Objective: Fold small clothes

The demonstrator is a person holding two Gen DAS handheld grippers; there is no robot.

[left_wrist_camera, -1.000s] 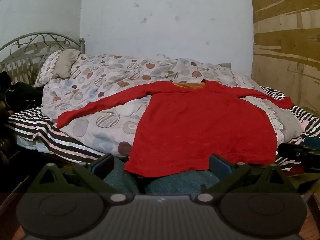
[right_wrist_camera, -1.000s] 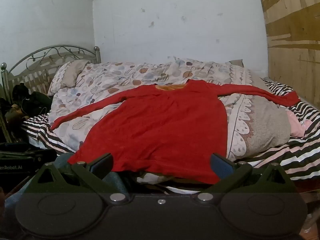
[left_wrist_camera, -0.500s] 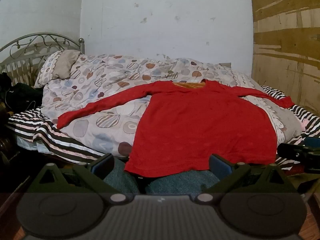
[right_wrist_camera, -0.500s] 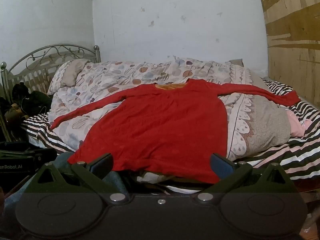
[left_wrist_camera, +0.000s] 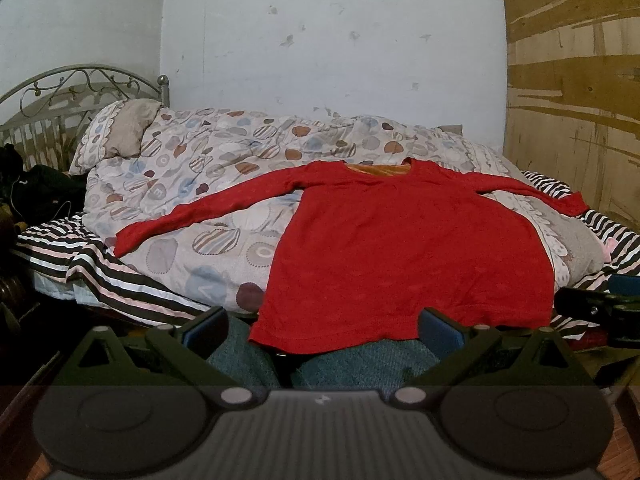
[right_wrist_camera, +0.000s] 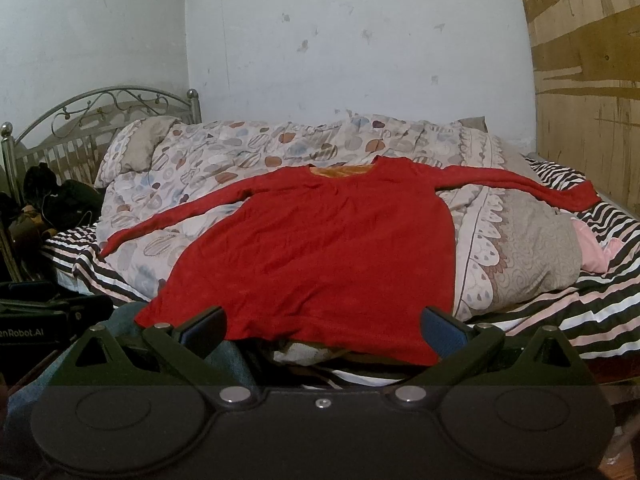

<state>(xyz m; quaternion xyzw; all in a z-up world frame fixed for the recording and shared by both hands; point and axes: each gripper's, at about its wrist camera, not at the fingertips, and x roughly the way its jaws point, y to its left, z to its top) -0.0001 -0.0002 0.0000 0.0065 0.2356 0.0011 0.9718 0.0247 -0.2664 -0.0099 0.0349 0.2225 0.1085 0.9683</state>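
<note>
A red long-sleeved shirt (left_wrist_camera: pixel 408 252) lies flat and face up on the bed, both sleeves spread wide, an orange lining showing at the neck. Its hem hangs over the near edge of the bed. My left gripper (left_wrist_camera: pixel 322 326) is open just in front of the hem's left half, holding nothing. In the right wrist view the same shirt (right_wrist_camera: pixel 320 252) fills the middle, and my right gripper (right_wrist_camera: pixel 324 326) is open in front of the hem, also holding nothing. The right gripper's side shows at the edge of the left wrist view.
A patterned quilt (left_wrist_camera: pixel 224 168) and a pillow (left_wrist_camera: pixel 120 132) cover the bed over a striped sheet (right_wrist_camera: pixel 568 312). A metal headboard (right_wrist_camera: pixel 100 116) and dark clothes (right_wrist_camera: pixel 52 196) are at the left. A wooden panel (left_wrist_camera: pixel 572 80) stands at the right. A person's denim-clad knees (left_wrist_camera: pixel 360 364) are below.
</note>
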